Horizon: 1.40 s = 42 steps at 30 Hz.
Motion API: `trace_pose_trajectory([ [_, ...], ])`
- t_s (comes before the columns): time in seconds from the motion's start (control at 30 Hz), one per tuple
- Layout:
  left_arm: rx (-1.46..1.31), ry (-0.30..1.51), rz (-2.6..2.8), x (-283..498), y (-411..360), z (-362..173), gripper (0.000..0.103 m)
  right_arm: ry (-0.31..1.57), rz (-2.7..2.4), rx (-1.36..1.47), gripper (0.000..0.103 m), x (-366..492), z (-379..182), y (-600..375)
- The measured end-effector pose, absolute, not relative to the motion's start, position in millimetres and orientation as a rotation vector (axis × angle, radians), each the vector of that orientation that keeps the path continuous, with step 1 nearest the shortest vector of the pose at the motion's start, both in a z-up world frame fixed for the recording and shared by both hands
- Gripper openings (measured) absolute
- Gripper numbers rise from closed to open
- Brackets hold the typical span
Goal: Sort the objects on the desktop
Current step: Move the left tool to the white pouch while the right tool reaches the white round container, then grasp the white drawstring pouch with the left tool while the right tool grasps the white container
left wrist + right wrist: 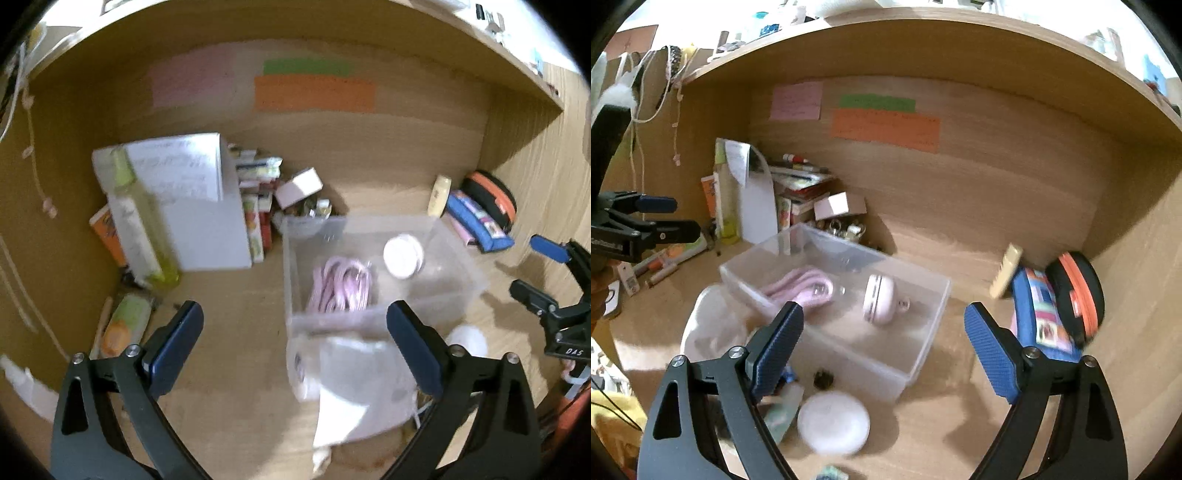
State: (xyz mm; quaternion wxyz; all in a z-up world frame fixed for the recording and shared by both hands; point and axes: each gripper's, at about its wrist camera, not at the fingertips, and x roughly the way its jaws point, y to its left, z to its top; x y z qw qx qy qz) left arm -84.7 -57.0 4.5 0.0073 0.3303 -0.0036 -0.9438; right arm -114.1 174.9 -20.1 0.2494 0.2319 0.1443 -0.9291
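At the bottom of the left wrist view the left claw [295,339] stands wide open and empty over the wooden counter [229,369], with a white bag [354,384] lying between and just beyond its fingers. In the right wrist view the right claw [884,339] is likewise spread open with nothing in it; a round white disc [833,422] sits on the counter low in the frame between its fingers, beside a small black bit [823,379]. Just past both claws is the clear bin [458,258], at centre frame in both views. Inside it lie a coiled pink cable [341,284] toward its left end and a round pink case [879,304] toward its right. To the right of the bin, near the alcove's side wall, a blue pouch [1039,314] leans against a black and orange case [1078,291], with a cream bottle [439,195] tilted just beside them. At the left of the frame a yellow-green bottle [142,229] stands in front of a white box [199,206], and a stack of small boxes [258,206] crowds the back corner. On the back wall, upper centre, are pink [796,100], green [877,102] and orange [886,131] notes.
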Motion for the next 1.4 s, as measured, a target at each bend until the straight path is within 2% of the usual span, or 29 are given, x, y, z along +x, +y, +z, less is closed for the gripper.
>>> trace_pose_trajectory([
  [0.17, 1.076, 0.133, -2.965, -58, -65, -10, 0.101, 0.484, -2.530, 0.676, 0.088, -99, -37, 181],
  [0.4, 1.220, 0.089, -2.926, -52, -49, -48, 0.101, 0.521, -2.453, 0.820, 0.090, -91, -77, 187],
  [0.6, 1.416, 0.267, -2.919, -65, -40, -79, 0.101, 0.513, -2.378, 0.918, 0.090, -92, -107, 185],
  [0.9, 1.543, 0.283, -2.876, -93, -28, -101, 0.101, 0.567, -2.298, 0.968, 0.090, -117, -122, 170],
  [1.13, 1.655, 0.421, -2.859, -110, -29, -112, 0.103, 0.547, -2.218, 0.997, 0.088, -130, -125, 164],
  [1.2, 1.653, 0.380, -2.855, -110, -25, -112, 0.103, 0.532, -2.211, 1.004, 0.083, -133, -125, 165],
  [1.27, 1.630, 0.346, -2.876, -109, -21, -112, 0.103, 0.487, -2.174, 1.035, 0.073, -138, -127, 165],
  [1.3, 1.620, 0.349, -2.886, -108, -21, -112, 0.103, 0.472, -2.167, 1.043, 0.064, -138, -127, 165],
  [1.37, 1.602, 0.343, -2.897, -107, -21, -112, 0.100, 0.461, -2.179, 1.050, 0.063, -139, -127, 166],
  [1.4, 1.594, 0.333, -2.905, -107, -21, -111, 0.089, 0.453, -2.186, 1.055, 0.063, -139, -127, 166],
])
